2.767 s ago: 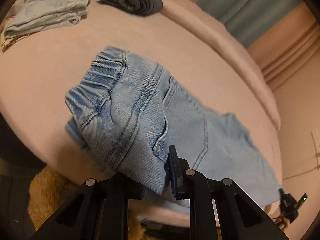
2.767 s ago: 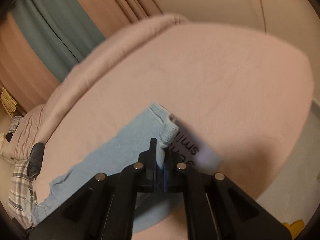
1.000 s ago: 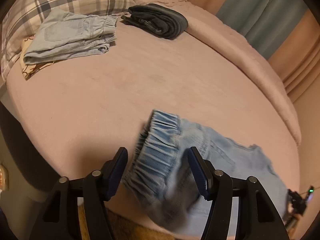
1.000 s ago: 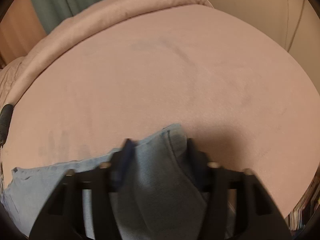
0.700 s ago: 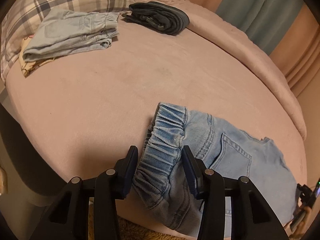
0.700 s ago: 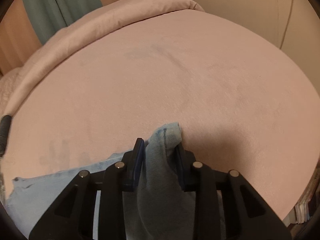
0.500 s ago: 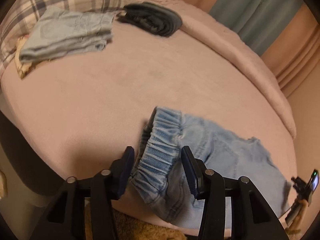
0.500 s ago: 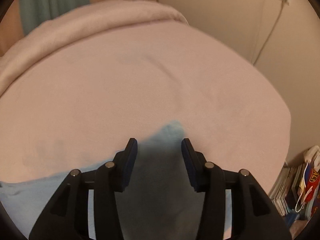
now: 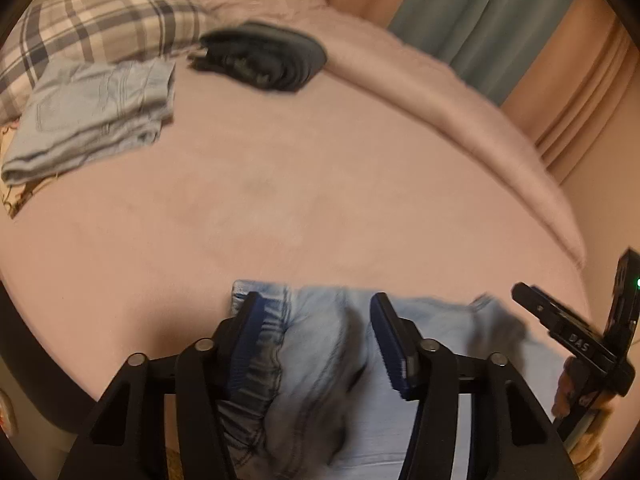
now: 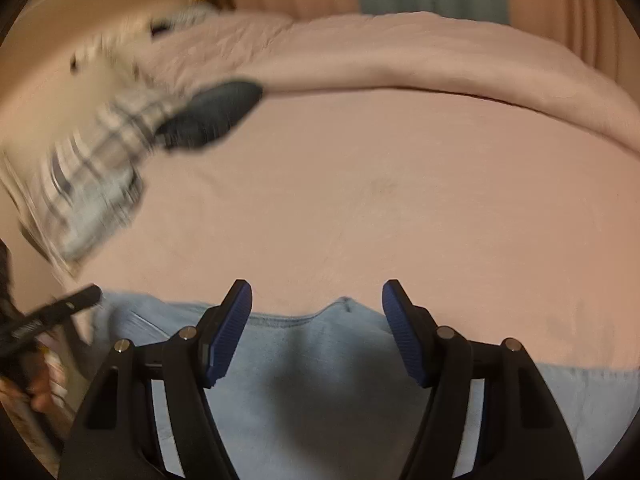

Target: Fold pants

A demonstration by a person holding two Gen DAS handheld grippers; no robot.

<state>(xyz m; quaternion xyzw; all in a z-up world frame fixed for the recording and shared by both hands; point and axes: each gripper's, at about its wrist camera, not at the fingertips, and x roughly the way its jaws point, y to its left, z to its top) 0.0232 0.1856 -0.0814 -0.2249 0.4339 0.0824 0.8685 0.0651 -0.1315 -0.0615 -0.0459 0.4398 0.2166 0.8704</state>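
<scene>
The light blue jeans (image 9: 320, 360) lie folded near the front edge of the pink bed (image 9: 320, 200). My left gripper (image 9: 316, 300) hangs over their elastic waistband (image 9: 276, 344). Its jaws are opening; denim sits between them, touching only the left pad. In the right wrist view the jeans (image 10: 312, 360) spread flat under my right gripper (image 10: 316, 286). Its jaws are opening wide and grip nothing. Each gripper shows at the edge of the other's view: the right gripper (image 9: 560, 320) and the left gripper (image 10: 60, 308).
At the back left of the bed are a folded pair of pale jeans (image 9: 92, 116), a folded dark pair (image 9: 264, 60) and a plaid pillow (image 9: 100, 24). A rolled pink blanket (image 9: 440, 92) lines the far side. Curtains (image 9: 480, 20) hang behind.
The right gripper carried the leg end over toward the waistband, let it go and swung left with its jaws widening. The left gripper's jaws loosened around the waistband.
</scene>
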